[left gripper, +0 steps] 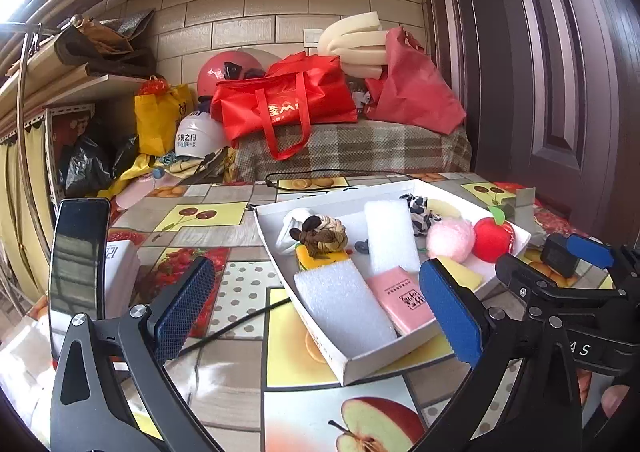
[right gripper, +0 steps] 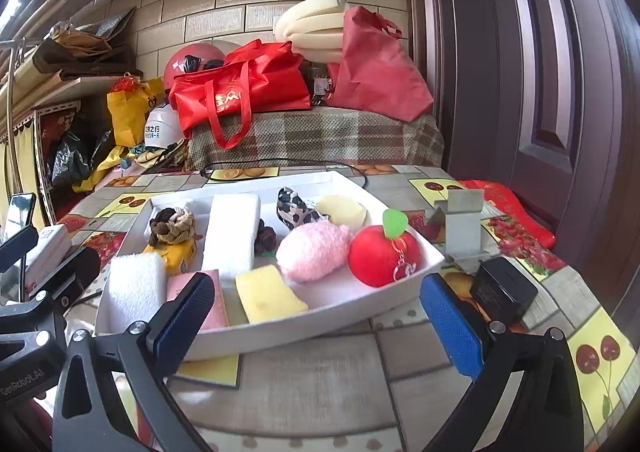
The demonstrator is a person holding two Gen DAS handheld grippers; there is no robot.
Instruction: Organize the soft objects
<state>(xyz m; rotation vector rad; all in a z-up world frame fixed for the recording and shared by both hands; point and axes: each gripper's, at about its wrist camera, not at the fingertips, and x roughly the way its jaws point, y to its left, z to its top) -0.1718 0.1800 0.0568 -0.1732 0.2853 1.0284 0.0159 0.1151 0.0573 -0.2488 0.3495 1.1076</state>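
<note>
1. While both our grippers hang above the table's near side, our left gripper (left gripper: 316,304) holds its blue pads wide apart with nothing between them, over the near left corner of the white tray (left gripper: 280,248).
2. At the far left edge of the table (left gripper: 236,228) we see a phone (left gripper: 78,260) standing upright beside a small white box (left gripper: 122,272), with a black cable (left gripper: 236,322) crossing the patterned cloth toward the tray.
3. Between the phone and the tray's left wall lies an open strip of cloth.
4. Inside the tray, left to right, we see a brown rope knot (right gripper: 172,228), a white foam block (right gripper: 134,286), a pink card (right gripper: 214,300), a second white foam block (right gripper: 232,236), a yellow sponge (right gripper: 268,294), a pink pompom (right gripper: 314,252) and a red plush apple (right gripper: 382,258); the apple sits against the right rim.
5. Our right gripper (right gripper: 318,312) is spread wide and empty, in front of the tray's near rim.
6. Right of the tray, a black charger (right gripper: 502,290) and a grey metal bracket (right gripper: 464,223) stand near the table's right edge.
</note>
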